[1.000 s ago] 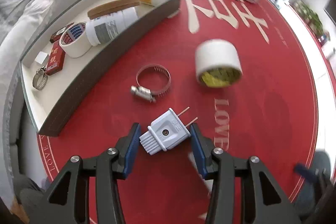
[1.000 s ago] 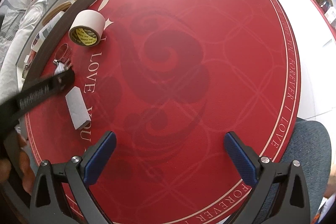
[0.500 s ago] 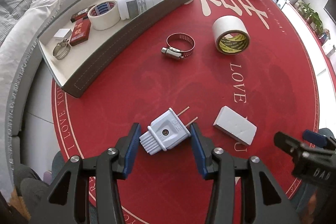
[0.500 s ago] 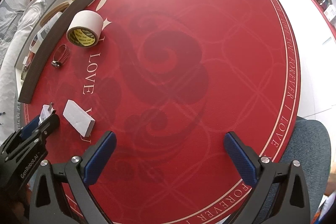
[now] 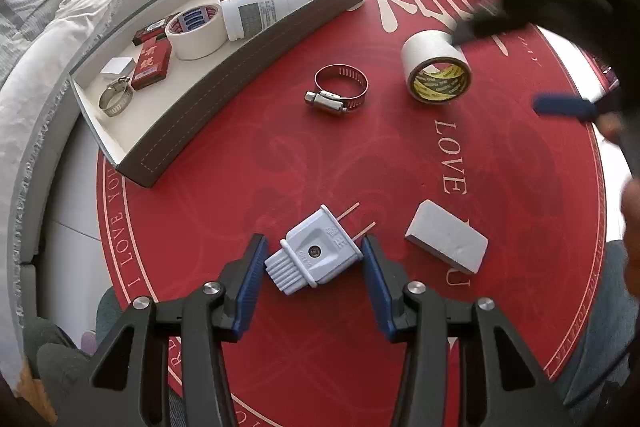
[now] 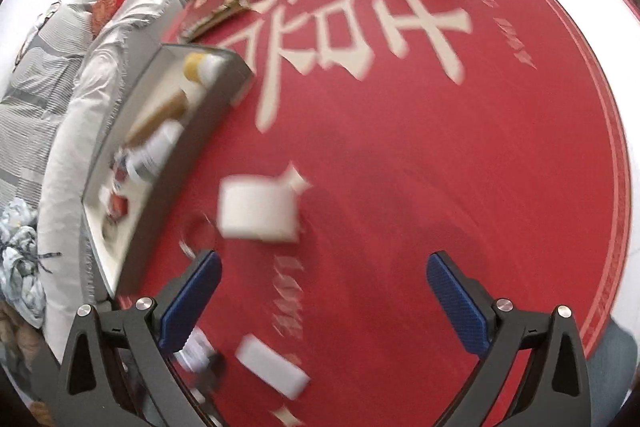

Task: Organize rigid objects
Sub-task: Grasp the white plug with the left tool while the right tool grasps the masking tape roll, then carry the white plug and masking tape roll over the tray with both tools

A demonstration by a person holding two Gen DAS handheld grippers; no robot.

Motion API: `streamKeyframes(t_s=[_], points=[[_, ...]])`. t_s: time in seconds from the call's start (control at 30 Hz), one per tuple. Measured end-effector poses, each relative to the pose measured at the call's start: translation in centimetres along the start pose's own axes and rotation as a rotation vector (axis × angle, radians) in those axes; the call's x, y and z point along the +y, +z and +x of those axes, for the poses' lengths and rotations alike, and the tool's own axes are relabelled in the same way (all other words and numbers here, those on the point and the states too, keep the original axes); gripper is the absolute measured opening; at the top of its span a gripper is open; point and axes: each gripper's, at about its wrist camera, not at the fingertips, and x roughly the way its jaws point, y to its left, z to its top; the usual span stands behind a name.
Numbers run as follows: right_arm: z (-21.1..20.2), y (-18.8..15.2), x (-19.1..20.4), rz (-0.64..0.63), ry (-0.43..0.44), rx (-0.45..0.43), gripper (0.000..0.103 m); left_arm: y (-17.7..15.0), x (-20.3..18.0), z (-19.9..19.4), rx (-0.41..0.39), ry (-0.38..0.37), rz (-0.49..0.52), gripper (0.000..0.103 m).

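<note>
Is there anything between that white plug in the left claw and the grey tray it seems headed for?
Nothing visible blocks it. The white plug sits clamped in the left gripper, and only bare red mat lies between it and the grey tray. The hose clamp lies off to the right of that line.

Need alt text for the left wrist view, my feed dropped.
The left tongs grip a white plug above the red table. A hose clamp, tape roll and white block lie loose; a grey tray sits left.
</note>
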Motion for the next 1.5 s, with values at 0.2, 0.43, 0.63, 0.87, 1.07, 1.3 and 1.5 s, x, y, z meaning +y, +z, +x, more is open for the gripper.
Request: streamKeyframes(t_s=[0.2,0.43,0.63,0.87,1.07,1.3,1.5], points=[[4.4,1.0,1.9,0.001,-0.065,0.076,0.093,0.0,-0.1,0.0,0.000,-0.002,0.006,0.051],[3.4,0.1,1.6,0.003,-0.047,0.087,0.050,-0.2,-0.1,0.0,-0.006,-0.006,0.004,0.051],[0.2,-4.2,-1.4,0.039,-0.038,0.087,0.050,-0.3,0.4,-0.5,0.025,-0.042,-0.043,0.051],[-2.6,-11.2,-5.8,0.164,0.015,0.150,0.050,-0.1,-0.3,-4.0,-0.059,-0.082,-0.027,0.049],[-4.6,-13.4,-7.1,0.196,0.030,0.148,0.050,-0.2,-1.1,-5.8,-0.099,-0.099,0.000,0.037],[-5.3,-13.8,-7.2,0.206,0.034,0.124,0.050,-0.1,1.4,-5.3,-0.053,-0.167,-0.115,0.060],[-4.7,-14.6,-8.2,0.259,0.061,0.137,0.050,-0.9,3.1,-4.2,-0.006,-0.169,-0.208,0.080]])
